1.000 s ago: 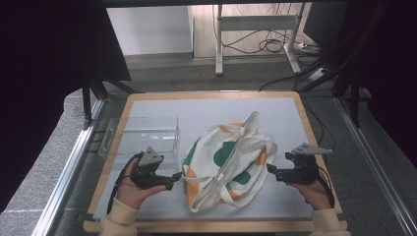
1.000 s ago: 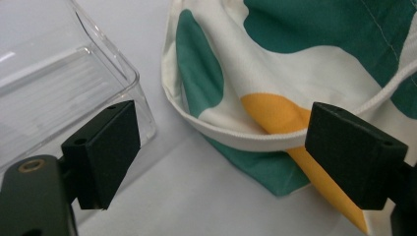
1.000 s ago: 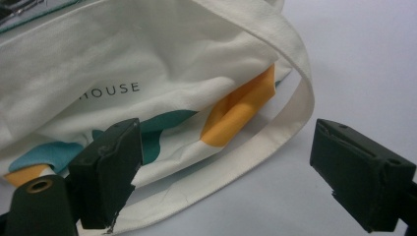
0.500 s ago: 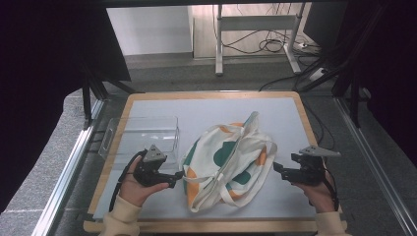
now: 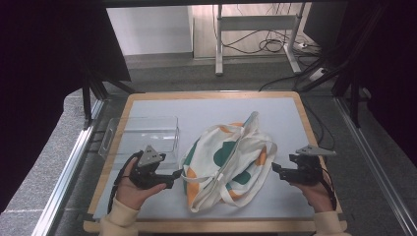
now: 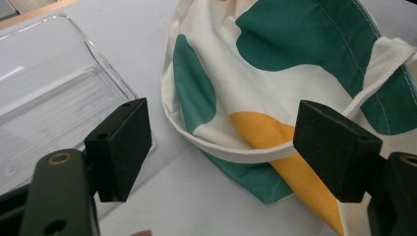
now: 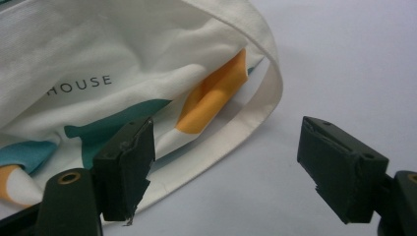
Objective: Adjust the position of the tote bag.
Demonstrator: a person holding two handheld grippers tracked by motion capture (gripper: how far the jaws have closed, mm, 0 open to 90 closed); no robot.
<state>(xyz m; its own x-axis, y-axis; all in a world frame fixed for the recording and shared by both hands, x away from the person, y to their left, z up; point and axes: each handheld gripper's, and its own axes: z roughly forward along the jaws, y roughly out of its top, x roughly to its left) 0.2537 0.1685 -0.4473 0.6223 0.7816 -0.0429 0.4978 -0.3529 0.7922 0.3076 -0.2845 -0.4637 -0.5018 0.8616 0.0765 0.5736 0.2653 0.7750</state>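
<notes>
Left gripper [image 5: 173, 178]: my jaws gape, the strap [image 6: 255, 155] between them, untouched.
Clear tray [image 5: 140, 135]: just beside the tote bag [image 5: 228, 162].
Right gripper [image 5: 276, 169]: wide apart, just been closing slightly, empty, near the bag's edge.
Right gripper view: lettering "HOUSE" [image 7: 78, 84].

From my station I see a clear plastic bin [image 5: 142, 135] standing empty on the left part of the pale blue mat [image 5: 206, 110], inside the wooden-edged tabletop [image 5: 209, 94]. Beyond the table, a metal desk frame [image 5: 255, 22] stands on the floor with loose cables [image 5: 275, 46] and a power strip [image 5: 317, 73] nearby.
</notes>
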